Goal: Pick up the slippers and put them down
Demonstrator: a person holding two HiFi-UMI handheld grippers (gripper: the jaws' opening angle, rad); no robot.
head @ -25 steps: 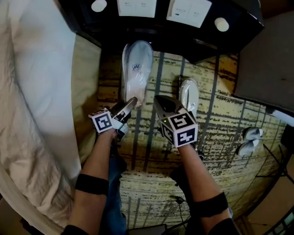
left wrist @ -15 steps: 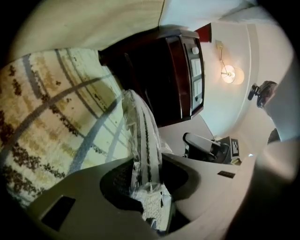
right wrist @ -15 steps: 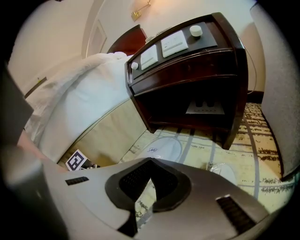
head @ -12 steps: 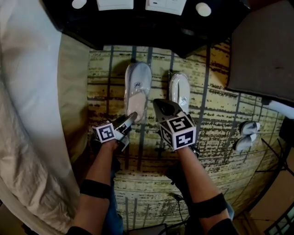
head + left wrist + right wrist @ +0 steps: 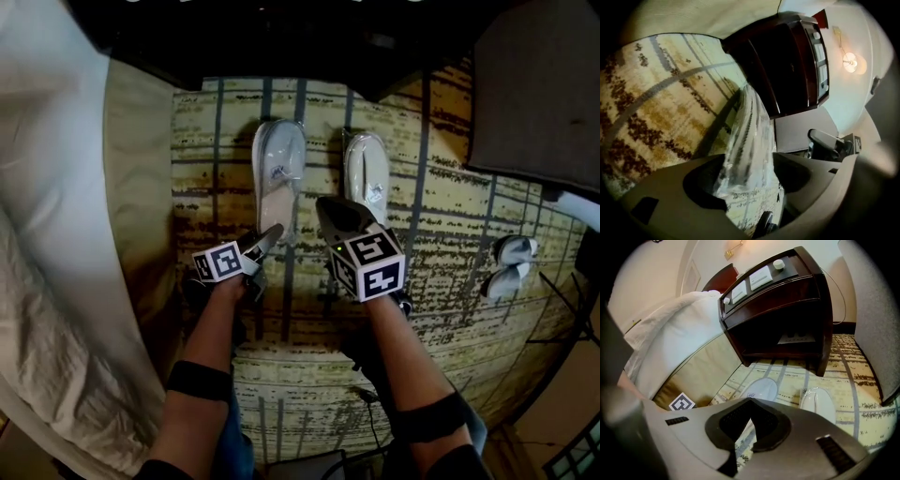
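Note:
Two white slippers in clear plastic wrap lie side by side on the patterned carpet, the left slipper point(image 5: 279, 173) and the right slipper point(image 5: 367, 173). My left gripper point(image 5: 271, 233) is at the left slipper's heel. Its jaws have just been opening and now stand open, with the wrapped heel point(image 5: 749, 140) loose between them. My right gripper point(image 5: 325, 206) hovers just short of the right slipper's heel, shut and empty. The right gripper view shows its jaws point(image 5: 751, 409) meeting, with both slippers point(image 5: 761, 390) point(image 5: 818, 404) beyond on the carpet.
A dark wooden nightstand point(image 5: 787, 310) stands just past the slippers' toes. The bed point(image 5: 56, 206) with its beige skirt runs along the left. A dark upholstered seat point(image 5: 534, 94) fills the upper right. Another pair of white slippers point(image 5: 511, 262) lies at the far right.
The left slipper has come down away from the nightstand and now lies flat beside the right one. The left gripper dropped with it. The right gripper shifted slightly and stayed shut.

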